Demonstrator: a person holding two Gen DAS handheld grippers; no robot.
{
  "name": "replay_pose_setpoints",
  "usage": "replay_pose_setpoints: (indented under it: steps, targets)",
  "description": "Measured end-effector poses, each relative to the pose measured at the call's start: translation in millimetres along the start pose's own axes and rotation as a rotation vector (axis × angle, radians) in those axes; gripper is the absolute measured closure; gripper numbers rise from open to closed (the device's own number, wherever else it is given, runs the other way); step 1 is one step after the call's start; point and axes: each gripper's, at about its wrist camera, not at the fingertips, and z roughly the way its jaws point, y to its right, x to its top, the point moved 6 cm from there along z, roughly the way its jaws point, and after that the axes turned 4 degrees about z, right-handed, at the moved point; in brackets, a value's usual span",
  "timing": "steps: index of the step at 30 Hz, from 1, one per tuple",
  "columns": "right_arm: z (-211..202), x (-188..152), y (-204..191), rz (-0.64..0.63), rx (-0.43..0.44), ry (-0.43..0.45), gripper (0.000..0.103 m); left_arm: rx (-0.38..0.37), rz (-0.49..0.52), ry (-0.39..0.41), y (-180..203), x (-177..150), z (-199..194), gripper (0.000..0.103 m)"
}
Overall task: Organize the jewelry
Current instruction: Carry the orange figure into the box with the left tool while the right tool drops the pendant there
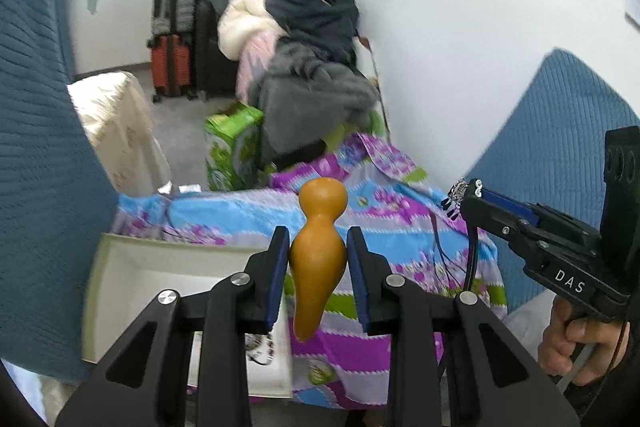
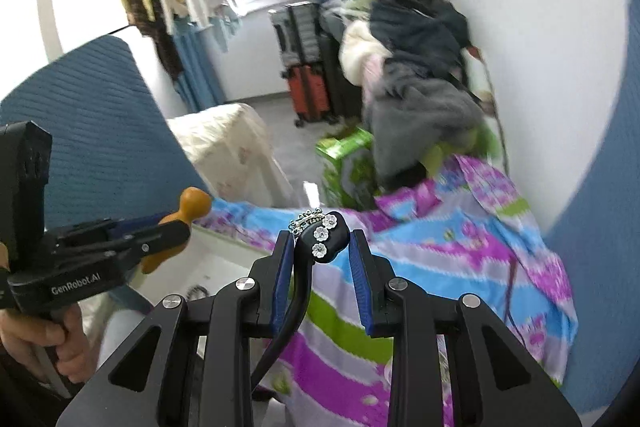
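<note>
Above the flowered cloth (image 1: pixel 400 227), the left gripper (image 1: pixel 318 255) holds an orange gourd-shaped piece (image 1: pixel 318 247) between narrow jaws. To its right, the right gripper (image 2: pixel 320 259) has its jaws closed on a black hair ornament (image 2: pixel 326 237) with small white flowers. A white box (image 1: pixel 160 267) lies near left.

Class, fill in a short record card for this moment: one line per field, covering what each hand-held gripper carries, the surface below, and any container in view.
Left hand-held gripper: shut on an orange gourd-shaped ornament, narrow end toward the camera
Right hand-held gripper: shut on a black hair accessory with small white flowers
Surface below: bright patterned cloth in purple, blue and green
Container: white open box, left of the cloth
Backdrop: heaped clothes, suitcases
</note>
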Motion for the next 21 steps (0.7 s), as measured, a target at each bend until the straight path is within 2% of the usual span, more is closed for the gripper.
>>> replay_pose_setpoints:
  steps: [6, 9, 15, 21]
  targets:
    - [16, 20, -44, -0.066, 0.059, 0.002, 0.077, 0.077, -0.044, 0.055, -36, 4, -27, 0.073]
    - [39, 17, -64, -0.086, 0.094, -0.031, 0.077, 0.124, -0.075, 0.046, -60, -6, -30, 0.073]
    - [93, -15, -100, -0.121, 0.151, -0.149, 0.077, 0.151, -0.150, -0.012, -102, -42, -14, 0.073]
    - [139, -50, -116, -0.150, 0.174, -0.266, 0.077, 0.157, -0.194, -0.065, -129, -70, 7, 0.073]
